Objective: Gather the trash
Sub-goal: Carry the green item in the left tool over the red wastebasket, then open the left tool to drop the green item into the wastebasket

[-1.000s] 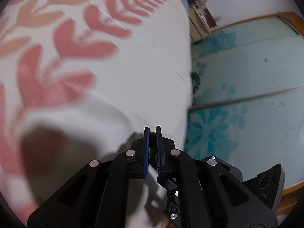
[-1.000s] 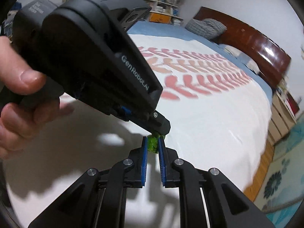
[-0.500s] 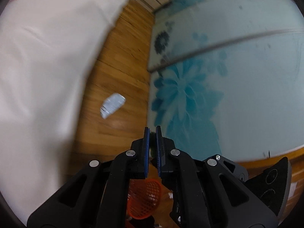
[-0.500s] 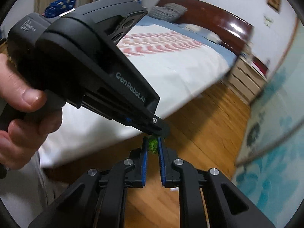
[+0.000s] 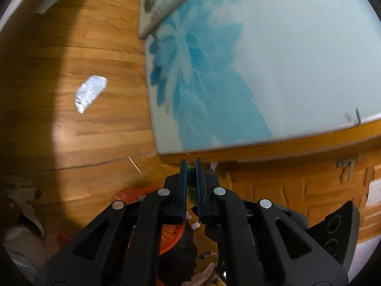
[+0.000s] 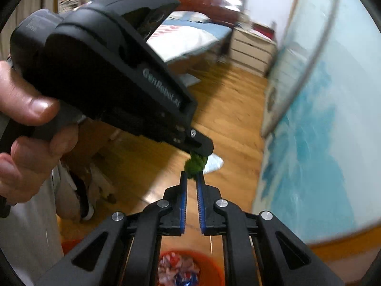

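Observation:
My left gripper (image 5: pixel 189 166) is shut on a small green crumpled scrap (image 5: pixel 191 186). In the right wrist view the left gripper (image 6: pixel 201 151) holds the green scrap (image 6: pixel 195 164) just above my right gripper (image 6: pixel 191 178), whose fingertips are close together around the scrap's lower edge. An orange mesh trash basket (image 6: pixel 204 259) with wrappers in it stands on the floor below both grippers; its rim shows in the left wrist view (image 5: pixel 133 191). A shiny white wrapper (image 5: pixel 90 93) lies on the wood floor, also seen in the right wrist view (image 6: pixel 214 163).
A wardrobe door with a blue flower print (image 5: pixel 262 59) stands at the right. A bed (image 6: pixel 190 40) and a nightstand (image 6: pixel 250 50) are farther back. The person's legs and shoes (image 6: pixel 88 205) are at the left. Crumpled paper (image 5: pixel 21 190) lies on the floor.
Both grippers swung away from the bed and down over the floor, still with the green scrap. The orange basket has come into view beneath them.

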